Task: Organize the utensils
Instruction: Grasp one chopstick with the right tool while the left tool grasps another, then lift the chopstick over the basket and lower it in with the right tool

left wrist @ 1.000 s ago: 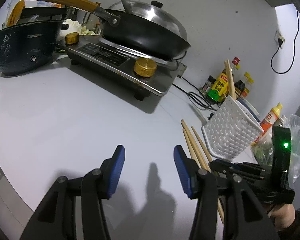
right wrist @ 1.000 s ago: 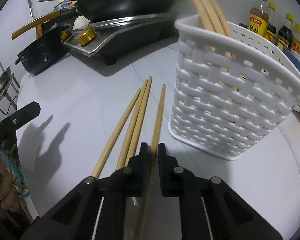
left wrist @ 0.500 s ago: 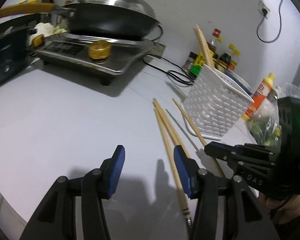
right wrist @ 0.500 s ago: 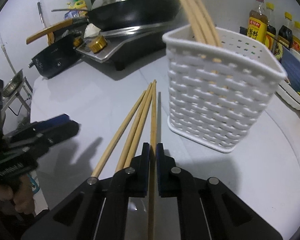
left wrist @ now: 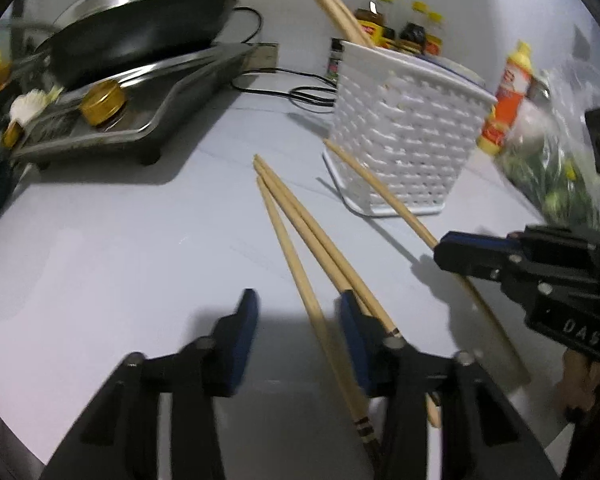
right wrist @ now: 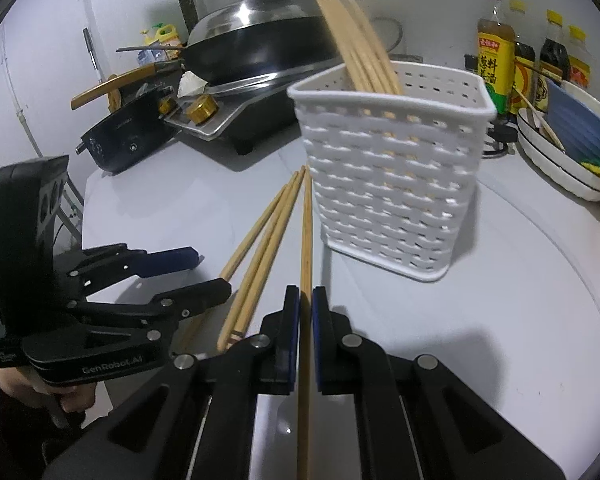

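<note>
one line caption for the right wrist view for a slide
Right gripper clamps one chopstick beside the white basket; three loose chopsticks lie by the closing left gripper.

Dim indoor light casts soft shadows across the bench (left wrist: pixel 100 240); left view motion-blurred (fisheye edges dark, curved).

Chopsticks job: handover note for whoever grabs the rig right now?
Right tongs: shut on one chopstick, tip aimed toward the white basket.
Left tongs: closing; one of the three loose chopsticks on the counter lies between them, not gripped yet.
Done: several chopsticks already stand in the basket.
Left: drop the held one into the basket, then grip and load the three loose ones.
</note>
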`<control>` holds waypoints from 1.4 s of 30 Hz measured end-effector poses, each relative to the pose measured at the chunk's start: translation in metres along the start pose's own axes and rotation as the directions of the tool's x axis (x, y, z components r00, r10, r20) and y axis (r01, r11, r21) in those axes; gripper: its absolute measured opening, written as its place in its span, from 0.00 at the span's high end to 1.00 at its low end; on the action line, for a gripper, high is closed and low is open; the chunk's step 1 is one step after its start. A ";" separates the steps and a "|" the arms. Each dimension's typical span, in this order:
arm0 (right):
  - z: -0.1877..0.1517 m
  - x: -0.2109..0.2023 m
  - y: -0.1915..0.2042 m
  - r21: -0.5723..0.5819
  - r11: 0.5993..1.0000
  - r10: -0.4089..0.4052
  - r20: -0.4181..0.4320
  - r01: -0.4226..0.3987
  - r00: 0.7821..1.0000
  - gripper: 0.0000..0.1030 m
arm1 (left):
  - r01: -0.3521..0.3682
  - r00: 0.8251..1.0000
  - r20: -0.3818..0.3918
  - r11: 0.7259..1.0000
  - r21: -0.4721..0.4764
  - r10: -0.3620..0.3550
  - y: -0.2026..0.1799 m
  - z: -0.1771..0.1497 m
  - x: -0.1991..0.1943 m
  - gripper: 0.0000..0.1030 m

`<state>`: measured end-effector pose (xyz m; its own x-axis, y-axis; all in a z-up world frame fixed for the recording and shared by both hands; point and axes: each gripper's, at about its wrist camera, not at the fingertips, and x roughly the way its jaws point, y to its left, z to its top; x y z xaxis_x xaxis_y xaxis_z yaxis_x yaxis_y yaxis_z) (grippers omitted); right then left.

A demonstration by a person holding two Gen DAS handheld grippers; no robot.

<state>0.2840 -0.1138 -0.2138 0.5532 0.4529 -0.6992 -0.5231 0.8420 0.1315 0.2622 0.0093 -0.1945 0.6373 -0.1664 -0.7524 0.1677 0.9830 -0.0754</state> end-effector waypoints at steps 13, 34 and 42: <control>0.000 -0.008 0.001 -0.008 1.000 -0.008 0.017 0.009 1.000 0.94 | 0.040 0.999 -0.001 0.999 0.016 -0.040 0.011 0.001 0.000 0.94; 0.030 -0.041 0.031 -0.081 0.996 -0.017 0.074 0.023 0.997 0.95 | 0.055 0.980 0.193 0.997 -0.060 -0.042 0.038 0.010 -0.061 0.94; 0.052 -0.075 0.023 -0.075 0.997 -0.015 0.163 0.027 0.987 0.95 | 0.063 0.965 0.260 0.995 -0.082 -0.040 0.041 0.027 -0.082 0.94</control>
<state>0.2642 -0.1128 -0.1214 0.6590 0.4823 -0.5772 -0.5551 0.8297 0.0595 0.2373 0.0607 -0.1186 0.8038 -0.2202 -0.5526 0.1453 0.9735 -0.1766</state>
